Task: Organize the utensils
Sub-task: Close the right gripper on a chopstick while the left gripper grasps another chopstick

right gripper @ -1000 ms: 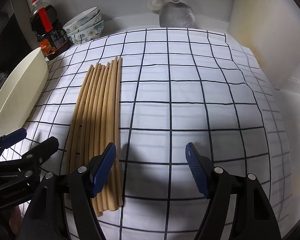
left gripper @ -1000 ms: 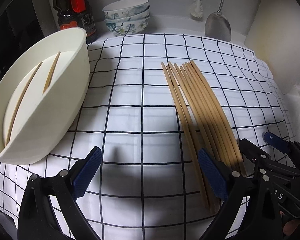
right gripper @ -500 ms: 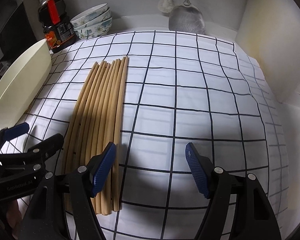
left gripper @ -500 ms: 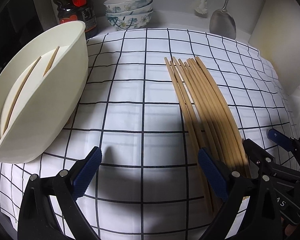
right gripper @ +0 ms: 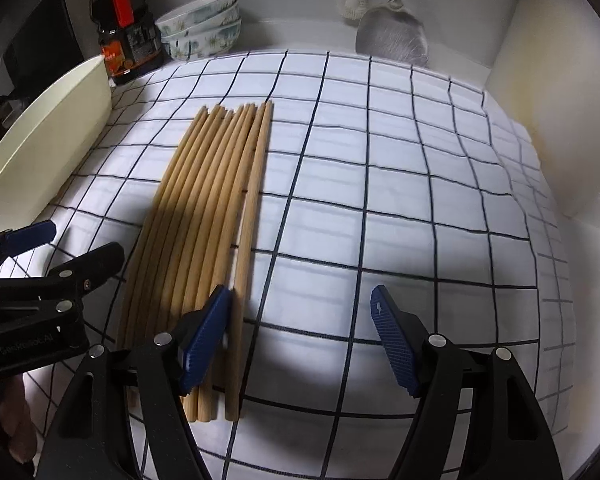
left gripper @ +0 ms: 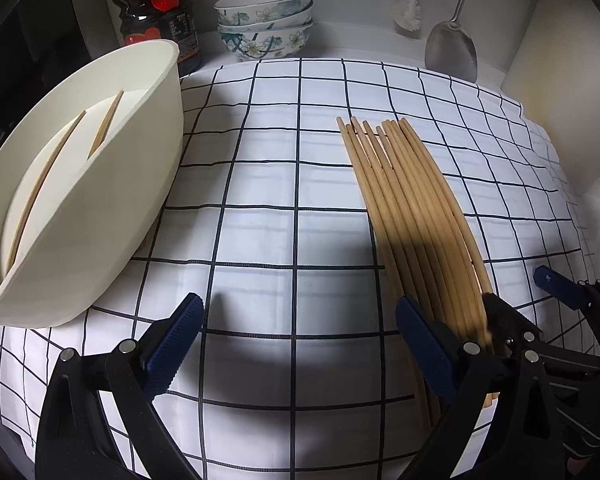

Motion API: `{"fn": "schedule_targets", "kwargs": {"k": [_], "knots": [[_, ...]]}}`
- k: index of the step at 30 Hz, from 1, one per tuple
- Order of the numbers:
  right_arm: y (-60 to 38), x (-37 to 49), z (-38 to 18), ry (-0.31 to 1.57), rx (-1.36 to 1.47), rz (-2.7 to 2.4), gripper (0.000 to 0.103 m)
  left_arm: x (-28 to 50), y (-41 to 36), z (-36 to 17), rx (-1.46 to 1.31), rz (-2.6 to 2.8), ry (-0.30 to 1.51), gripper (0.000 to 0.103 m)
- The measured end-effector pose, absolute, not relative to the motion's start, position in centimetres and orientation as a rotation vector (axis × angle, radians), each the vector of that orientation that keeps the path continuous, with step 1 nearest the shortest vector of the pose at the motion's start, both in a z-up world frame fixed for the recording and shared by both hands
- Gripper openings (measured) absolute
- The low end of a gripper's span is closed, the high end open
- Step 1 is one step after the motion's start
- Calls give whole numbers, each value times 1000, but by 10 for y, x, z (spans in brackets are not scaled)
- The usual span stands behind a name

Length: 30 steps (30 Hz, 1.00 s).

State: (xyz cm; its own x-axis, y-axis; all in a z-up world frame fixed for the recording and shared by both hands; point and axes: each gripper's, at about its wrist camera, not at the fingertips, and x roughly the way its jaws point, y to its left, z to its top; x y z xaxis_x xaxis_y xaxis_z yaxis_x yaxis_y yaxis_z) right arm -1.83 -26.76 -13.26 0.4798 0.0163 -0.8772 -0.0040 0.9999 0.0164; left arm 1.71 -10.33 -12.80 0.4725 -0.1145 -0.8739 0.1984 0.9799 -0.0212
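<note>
**Chopsticks lie bundled on the checked cloth, both grippers spread wide**

The chopsticks [right gripper: 216, 216] lie side by side on the checked cloth [right gripper: 380, 200], right of the cream holder [left gripper: 100, 184], which already has two sticks inside. The right gripper [right gripper: 300, 332] hangs over their near ends, jaws well apart, gripping nothing; its left pad [right gripper: 204, 340] sits over the bundle. The left gripper [left gripper: 296, 344] is likewise spread and empty.

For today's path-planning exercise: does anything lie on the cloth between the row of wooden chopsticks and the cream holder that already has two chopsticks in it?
Nothing visible does. Between the chopsticks and the cream holder there is only bare checked cloth. Both open grippers, left and right, hover at the chopsticks' near ends.
</note>
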Motion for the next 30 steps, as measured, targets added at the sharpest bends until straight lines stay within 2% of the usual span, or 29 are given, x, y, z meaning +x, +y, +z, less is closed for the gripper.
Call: {"fn": "schedule_targets", "kwargs": {"k": [30], "knots": [[-289, -13, -134, 1052, 53, -42, 69, 20, -106, -128, 86, -181, 1066, 95]]}}
